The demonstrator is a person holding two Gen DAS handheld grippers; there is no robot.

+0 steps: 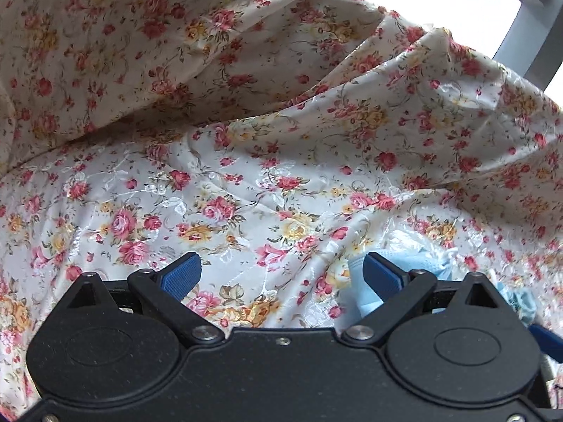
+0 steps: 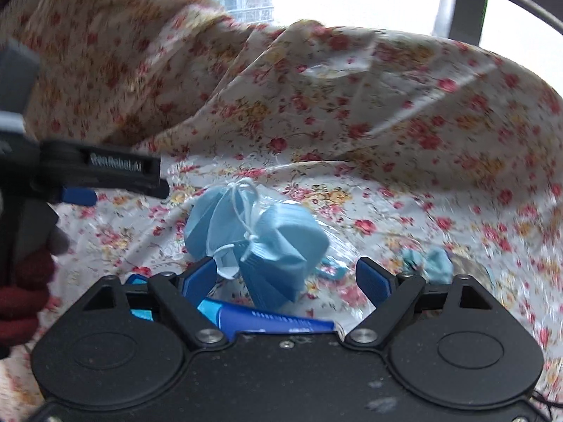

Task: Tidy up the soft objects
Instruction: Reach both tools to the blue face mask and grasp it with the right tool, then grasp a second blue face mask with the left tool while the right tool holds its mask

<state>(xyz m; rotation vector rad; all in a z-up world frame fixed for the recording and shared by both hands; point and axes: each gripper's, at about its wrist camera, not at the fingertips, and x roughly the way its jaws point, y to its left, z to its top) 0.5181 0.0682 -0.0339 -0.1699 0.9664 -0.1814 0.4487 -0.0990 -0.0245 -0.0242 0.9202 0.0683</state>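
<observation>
- Floral cloth (image 2: 387,112) covers everything, bunched high toward the window.
- Blue masks (image 2: 260,242) (apparently bagged) lie at lower centre.
- Right gripper (image 2: 286,277) spread, empty, above them.
- Left gripper (image 1: 281,274) also spread, gripping nothing.

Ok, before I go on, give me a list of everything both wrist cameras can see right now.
floral cloth: one, cream with red and yellow flowers, rumpled, covering the surface and heaped behind
face masks: a bunch, light blue, in clear plastic, ahead of the right gripper
blue tube: one, under the right gripper
small light blue item: one, crumpled, right of the masks
window frame: grey, behind
left gripper: black, blue pads, open over cloth
right gripper: open
gloved hand: dark red
</observation>
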